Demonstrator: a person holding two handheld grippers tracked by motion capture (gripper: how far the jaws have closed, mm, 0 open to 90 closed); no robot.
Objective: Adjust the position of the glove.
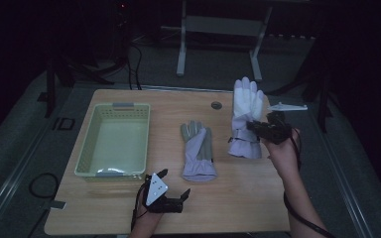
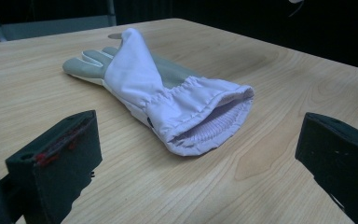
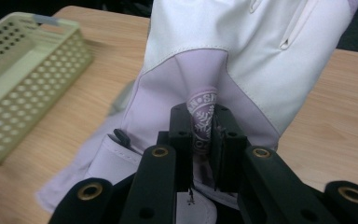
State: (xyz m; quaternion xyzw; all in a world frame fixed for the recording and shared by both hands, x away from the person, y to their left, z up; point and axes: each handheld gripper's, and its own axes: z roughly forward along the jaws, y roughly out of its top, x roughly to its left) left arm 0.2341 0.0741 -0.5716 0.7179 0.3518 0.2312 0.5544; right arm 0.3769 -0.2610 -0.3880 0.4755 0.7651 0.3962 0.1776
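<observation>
Two pale lilac and white gloves are in play. One glove (image 1: 198,148) lies flat in the middle of the wooden table (image 1: 129,208), its cuff toward me, and fills the left gripper view (image 2: 168,88). My left gripper (image 1: 171,186) rests near the front edge, open, its jaws wide apart and nothing between them (image 2: 191,158). The other glove (image 1: 245,111) hangs lifted above the table's right side, fingers up. My right gripper (image 1: 252,126) is shut on a pinched fold of that glove (image 3: 205,121).
A pale green perforated basket (image 1: 87,148) stands at the table's left, with nothing inside, also in the right gripper view (image 3: 70,56). A small round hole cover (image 1: 216,105) and a grey plate (image 1: 287,106) sit near the far edge. Dark floor surrounds the table.
</observation>
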